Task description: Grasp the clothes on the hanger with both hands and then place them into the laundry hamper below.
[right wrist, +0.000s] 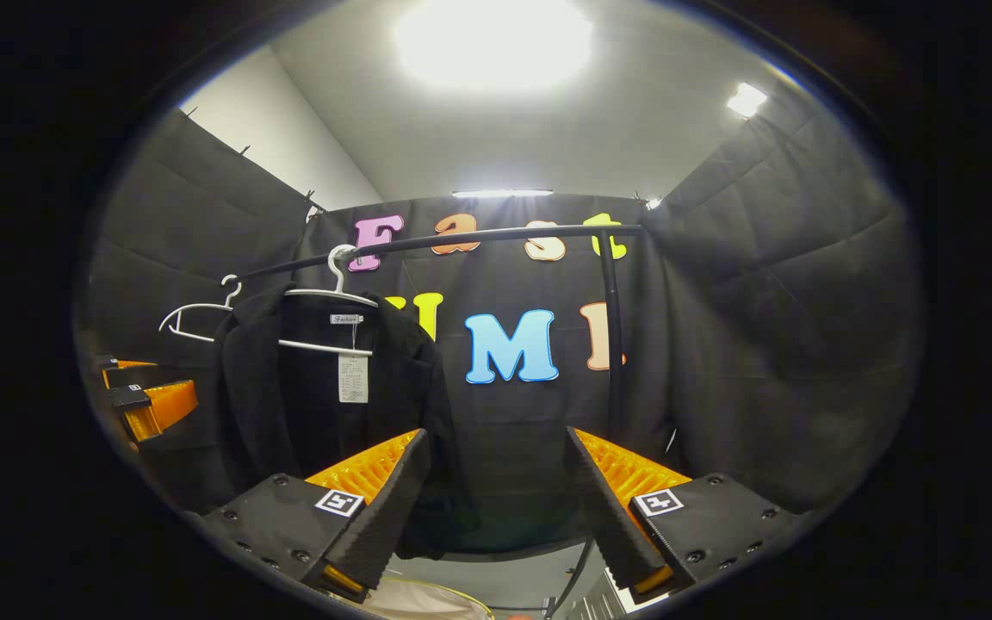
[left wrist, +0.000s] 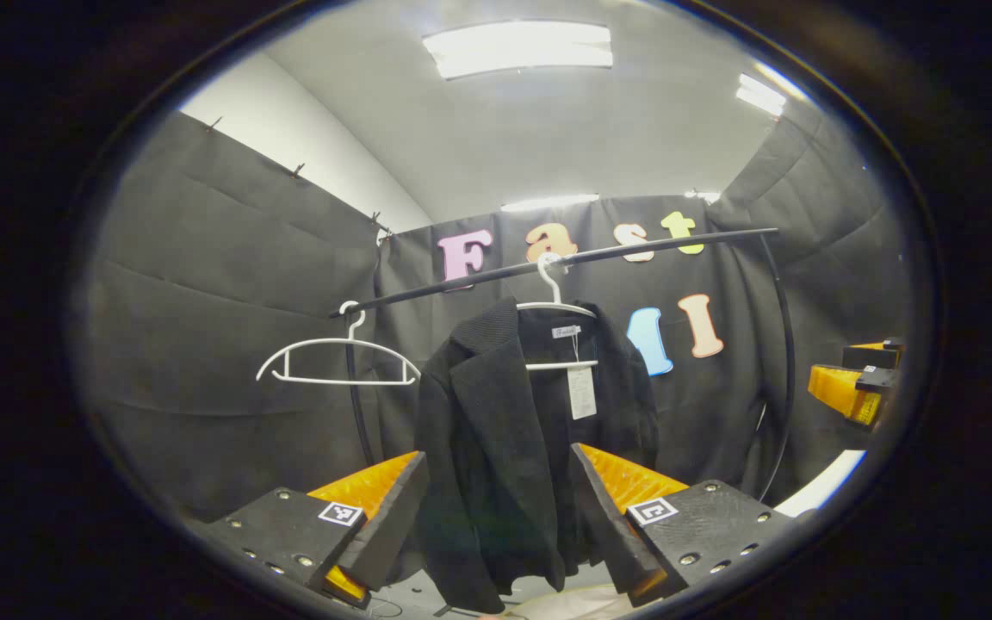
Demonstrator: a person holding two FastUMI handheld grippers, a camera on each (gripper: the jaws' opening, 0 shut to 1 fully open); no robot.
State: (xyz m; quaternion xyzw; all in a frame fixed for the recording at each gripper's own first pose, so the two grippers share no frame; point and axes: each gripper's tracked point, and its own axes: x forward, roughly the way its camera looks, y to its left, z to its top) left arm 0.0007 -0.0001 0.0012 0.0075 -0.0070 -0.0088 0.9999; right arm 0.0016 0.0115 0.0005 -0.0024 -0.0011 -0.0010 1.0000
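Half the jacket [left wrist: 496,448] hides — behind left gripper [left wrist: 496,517].

A black jacket [left wrist: 513,448] hangs on a white hanger [left wrist: 554,312] near the middle of a dark rail [left wrist: 565,258], a paper tag [left wrist: 581,392] dangling at its collar; an empty white hanger [left wrist: 337,360] hangs at the rail's left end; the left gripper [left wrist: 496,508] is spread wide before the jacket, touching nothing; the right gripper [left wrist: 862,379] shows at the right edge.

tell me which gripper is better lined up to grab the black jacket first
Left. In the left gripper view the black jacket hangs straight ahead, centred between the open left gripper. In the right gripper view the jacket sits off to the left of the open right gripper, which faces the bare wall, so it would need swinging across.
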